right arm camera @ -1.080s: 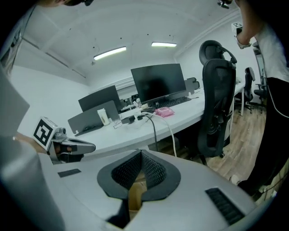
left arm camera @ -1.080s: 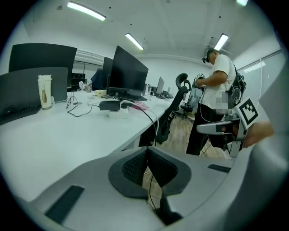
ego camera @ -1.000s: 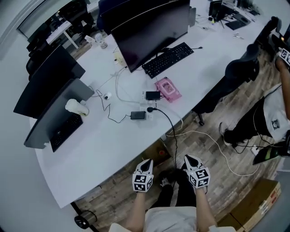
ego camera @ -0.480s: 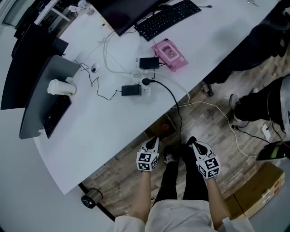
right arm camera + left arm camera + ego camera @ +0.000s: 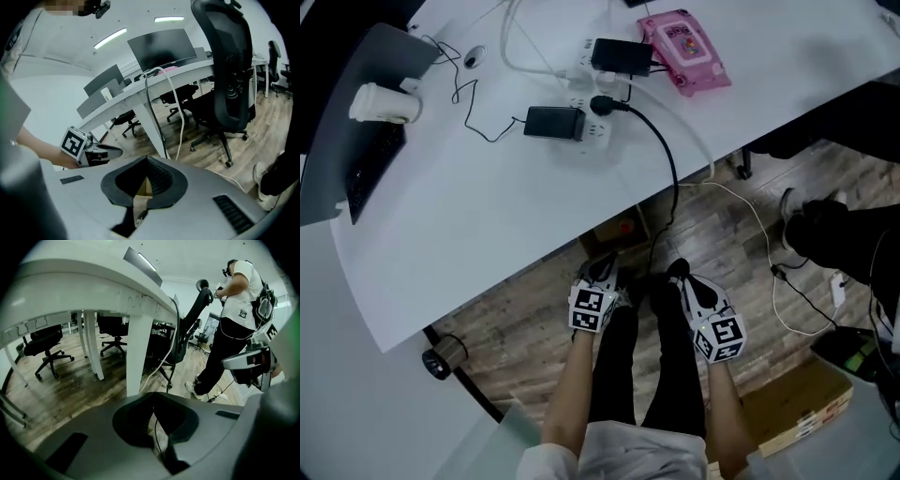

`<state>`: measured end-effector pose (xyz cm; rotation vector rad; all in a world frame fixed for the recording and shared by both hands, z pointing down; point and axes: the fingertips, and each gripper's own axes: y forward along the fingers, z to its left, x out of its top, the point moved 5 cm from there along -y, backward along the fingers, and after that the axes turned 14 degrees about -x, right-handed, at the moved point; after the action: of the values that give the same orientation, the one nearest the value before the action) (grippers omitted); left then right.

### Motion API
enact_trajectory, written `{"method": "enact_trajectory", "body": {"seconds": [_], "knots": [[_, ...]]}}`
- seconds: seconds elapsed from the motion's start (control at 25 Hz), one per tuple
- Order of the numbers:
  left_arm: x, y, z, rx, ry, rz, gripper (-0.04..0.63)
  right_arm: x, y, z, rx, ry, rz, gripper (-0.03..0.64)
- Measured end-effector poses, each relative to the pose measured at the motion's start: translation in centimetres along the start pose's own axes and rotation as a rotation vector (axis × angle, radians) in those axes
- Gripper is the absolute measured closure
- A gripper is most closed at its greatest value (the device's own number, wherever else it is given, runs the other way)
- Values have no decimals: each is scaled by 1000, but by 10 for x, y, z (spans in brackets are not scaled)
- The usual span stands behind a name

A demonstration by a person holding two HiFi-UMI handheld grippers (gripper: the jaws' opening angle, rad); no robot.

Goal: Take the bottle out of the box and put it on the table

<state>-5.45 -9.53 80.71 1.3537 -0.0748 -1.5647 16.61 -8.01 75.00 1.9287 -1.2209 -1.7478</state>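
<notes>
No bottle shows in any view. A brown cardboard box (image 5: 617,231) stands on the floor, half hidden under the white table's (image 5: 487,234) front edge. My left gripper (image 5: 602,268) and right gripper (image 5: 677,272) hang side by side just in front of it, below table height, pointing forward and down. The left gripper's (image 5: 153,401) jaws are closed together with nothing in them. The right gripper's (image 5: 146,164) jaws meet at the tips, and only a sliver of cardboard shows behind them. The left gripper (image 5: 101,152) also appears in the right gripper view.
A power strip (image 5: 581,122), adapters, cables and a pink wipes packet (image 5: 684,52) lie on the table. A black cable (image 5: 670,178) drops over its edge near the box. A white table leg (image 5: 139,348), an office chair (image 5: 229,70), a standing person (image 5: 234,310) and another cardboard box (image 5: 797,412) are close by.
Both grippers have sunk from table-edge height to below it, toward the floor. The head view has tipped down, so the table has slid up the picture.
</notes>
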Motion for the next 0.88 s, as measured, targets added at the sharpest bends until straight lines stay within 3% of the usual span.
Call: {"method": "enact_trajectory", "body": {"seconds": [0.32, 0.44, 0.56, 0.88], "knots": [[-48, 39, 17, 37, -11, 22, 580, -22, 40, 10, 70, -63, -34, 578], [-75, 58, 18, -17, -25, 46, 580, -45, 55, 5, 72, -65, -18, 578], [-97, 66, 29, -55, -31, 61, 578, -70, 77, 0, 45, 11, -3, 578], [-141, 94, 41, -118, 50, 188, 566, -96, 97, -14, 45, 16, -8, 578]]}}
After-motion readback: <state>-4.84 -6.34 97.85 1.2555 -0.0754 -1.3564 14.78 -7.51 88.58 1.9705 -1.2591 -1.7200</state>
